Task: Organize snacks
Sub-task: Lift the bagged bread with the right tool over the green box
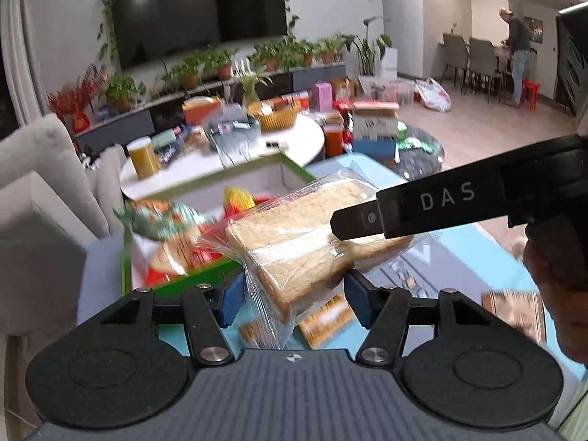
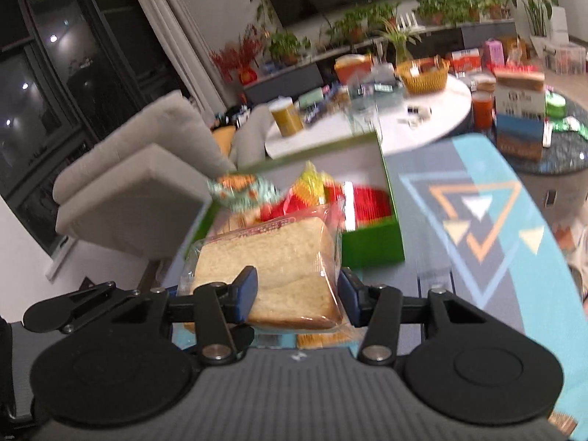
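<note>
Both the left gripper (image 1: 294, 294) and right gripper (image 2: 297, 294) are clenched on the bagged bread (image 1: 312, 235), held aloft at 6 o'clock of the green box (image 1: 294, 169), probably to steady the floppy wrapper.

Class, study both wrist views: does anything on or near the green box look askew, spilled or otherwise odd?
Nothing is spilled. One oddity: the bagged bread hangs tilted in mid-air, gripped by both the left gripper and right gripper at once. Snack packets poke above the green box rim.
</note>
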Tool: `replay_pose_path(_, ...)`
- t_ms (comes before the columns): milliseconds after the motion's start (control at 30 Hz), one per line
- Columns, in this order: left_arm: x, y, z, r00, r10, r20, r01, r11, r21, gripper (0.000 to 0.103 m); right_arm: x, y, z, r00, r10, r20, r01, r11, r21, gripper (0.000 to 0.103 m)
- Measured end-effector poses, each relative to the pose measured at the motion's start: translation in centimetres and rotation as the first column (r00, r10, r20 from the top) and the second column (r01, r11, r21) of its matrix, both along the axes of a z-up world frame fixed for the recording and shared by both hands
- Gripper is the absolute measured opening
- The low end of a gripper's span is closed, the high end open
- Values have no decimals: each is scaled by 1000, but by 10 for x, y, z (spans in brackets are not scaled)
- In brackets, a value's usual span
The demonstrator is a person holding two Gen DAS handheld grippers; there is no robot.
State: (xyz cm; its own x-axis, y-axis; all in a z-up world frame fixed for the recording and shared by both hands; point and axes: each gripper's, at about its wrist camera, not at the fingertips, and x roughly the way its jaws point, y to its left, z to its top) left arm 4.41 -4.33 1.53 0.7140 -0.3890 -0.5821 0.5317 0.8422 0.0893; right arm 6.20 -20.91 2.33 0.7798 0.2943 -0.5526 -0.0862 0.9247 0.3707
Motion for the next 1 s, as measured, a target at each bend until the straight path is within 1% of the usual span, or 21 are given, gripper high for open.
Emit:
replay_pose_path(167, 21, -3, 18, 999, 4, 51, -4, 1000, -1, 56, 20, 1, 18, 999, -19, 48, 19, 1000, -6, 27)
replay_pose_path(267, 33, -8, 25, 996, -5, 85, 3, 1000, 16, 56, 34, -4, 22, 998, -37, 52, 36, 999, 23, 29)
replay_pose_path(600, 98, -30, 35, 996, -23, 84, 18, 998, 54, 56, 86, -22, 24, 994, -102, 44, 98, 991, 93, 29)
replay_pose_path(733, 128, -37, 28, 997, -20, 76, 16, 998, 53, 56, 112, -29, 20, 991, -129, 33, 124, 985, 122, 29)
replay_pose_path(800, 140, -39, 21, 998, -15, 65, 12, 999, 51, 56, 123, -28, 15, 990, -137, 27, 133, 984, 121, 29)
replay_pose_path(900, 159, -40, 7, 999, -9, 34, 8, 999, 53, 56, 138, -26, 1, 989, -148, 4, 146, 982, 116, 30)
replay_pose_path(1000, 175, -41, -11, 1000, -3, 5, 3, 998, 66, 56, 153, -27, -16, 987, -159, -36, 162, 978, 129, 29)
